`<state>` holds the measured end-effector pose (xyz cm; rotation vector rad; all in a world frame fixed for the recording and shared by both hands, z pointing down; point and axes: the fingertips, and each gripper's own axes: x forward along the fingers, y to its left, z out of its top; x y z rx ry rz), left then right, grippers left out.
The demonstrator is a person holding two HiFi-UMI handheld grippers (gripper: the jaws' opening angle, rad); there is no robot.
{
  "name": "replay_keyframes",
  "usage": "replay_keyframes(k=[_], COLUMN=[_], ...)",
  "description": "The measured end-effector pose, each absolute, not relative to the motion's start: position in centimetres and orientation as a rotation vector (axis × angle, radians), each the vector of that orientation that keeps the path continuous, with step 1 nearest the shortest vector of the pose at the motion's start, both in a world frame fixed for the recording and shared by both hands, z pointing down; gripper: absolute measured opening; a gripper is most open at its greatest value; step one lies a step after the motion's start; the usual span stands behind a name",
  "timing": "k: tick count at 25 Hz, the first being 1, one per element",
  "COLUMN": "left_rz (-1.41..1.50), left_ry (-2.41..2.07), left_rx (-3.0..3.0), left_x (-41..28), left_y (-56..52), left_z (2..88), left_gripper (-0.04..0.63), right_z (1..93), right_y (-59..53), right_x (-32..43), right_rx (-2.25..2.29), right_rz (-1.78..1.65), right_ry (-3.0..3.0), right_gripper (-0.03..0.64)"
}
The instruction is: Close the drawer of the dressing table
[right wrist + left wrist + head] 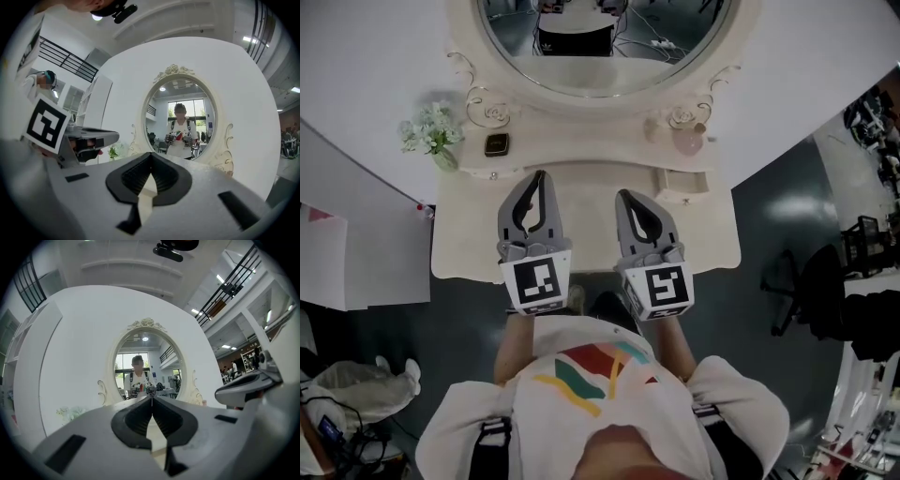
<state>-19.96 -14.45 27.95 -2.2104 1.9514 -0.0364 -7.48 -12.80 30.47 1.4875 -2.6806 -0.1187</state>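
The cream dressing table (459, 244) stands below me with its oval mirror (600, 80) at the back. Both grippers hover over the tabletop and point at the mirror. My left gripper (539, 178) is shut and empty, and so is my right gripper (625, 197) beside it. A small box-like drawer (682, 184) juts forward from the back shelf on the right. On the left of that shelf only a knob (492, 175) shows. The left gripper view shows shut tips (151, 397) before the mirror (147, 348). The right gripper view shows the same (151, 154).
A vase of white flowers (431, 133) and a small dark box (496, 144) sit at the back left, a pink round thing (687, 141) at the back right. A dark chair (802, 291) stands to the right, white panels (347, 258) and a bag (356, 384) to the left.
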Motion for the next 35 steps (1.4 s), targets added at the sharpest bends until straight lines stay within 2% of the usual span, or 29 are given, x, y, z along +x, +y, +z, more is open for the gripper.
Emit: replay_keyframes(k=[11, 23, 27, 35], left_rz=[-0.026, -0.089, -0.066, -0.153], left_ry=[1.99, 2.057, 2.046, 2.052], left_rx=[-2.223, -2.268, -2.247, -2.283], left_x=[-17.3, -17.3, -16.9, -16.1], left_y=[-17.5, -18.6, -18.9, -18.6], left_z=[26.8, 28.2, 28.4, 30.4], left_gripper=[0.006, 0.006, 0.006, 0.006], right_z=[30.3, 30.9, 32.4, 36.9], right_y=[-17.4, -18.4, -19.1, -20.0], right_x=[-3.5, -3.3, -2.6, 0.6], right_rx=[1.576, 1.518, 1.502, 1.522], right_rz=[-0.151, -0.192, -0.141, -0.03], right_ry=[-2.623, -2.616, -2.596, -2.523], right_gripper=[0.0, 0.002, 0.051, 0.08])
